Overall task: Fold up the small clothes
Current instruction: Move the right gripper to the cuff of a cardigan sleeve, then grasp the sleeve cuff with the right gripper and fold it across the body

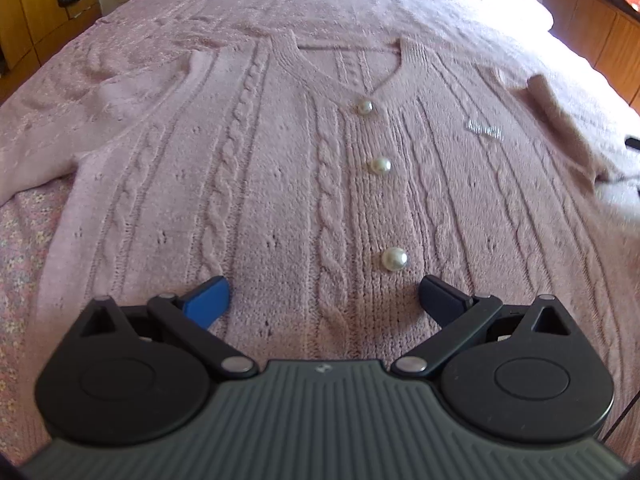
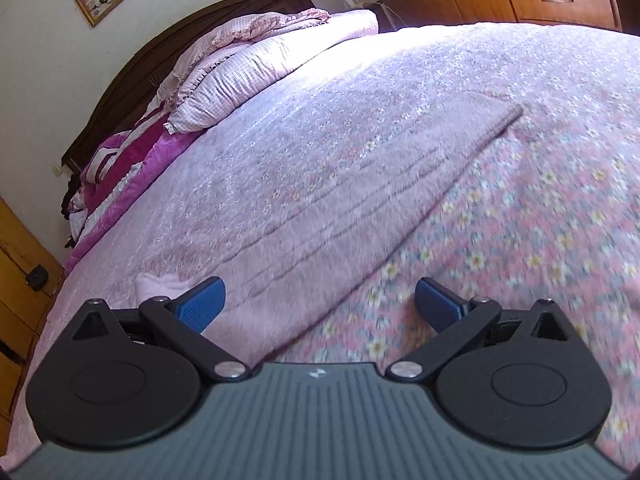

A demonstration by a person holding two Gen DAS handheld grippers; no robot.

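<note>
The left tool [image 1: 324, 300] is spread wide and holds nothing, poised over the lower front of a pink cable-knit cardigan [image 1: 280, 168] that lies flat on the bed [image 1: 24, 240], its three pearl buttons [image 1: 394, 259] running straight ahead of the tips. The right tool [image 2: 320, 302] is also wide and empty, one sleeve [image 2: 360, 184] stretching ahead between its tips across the flowered bedspread [image 2: 540, 220].

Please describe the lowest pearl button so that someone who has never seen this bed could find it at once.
On the bed with the floral cover lies a pink cable-knit cardigan, spread flat with its V-neck away from the camera. Three pearl buttons run down its middle. The one meant is the nearest button, just ahead of the open left claw, and it looks the largest.
</note>
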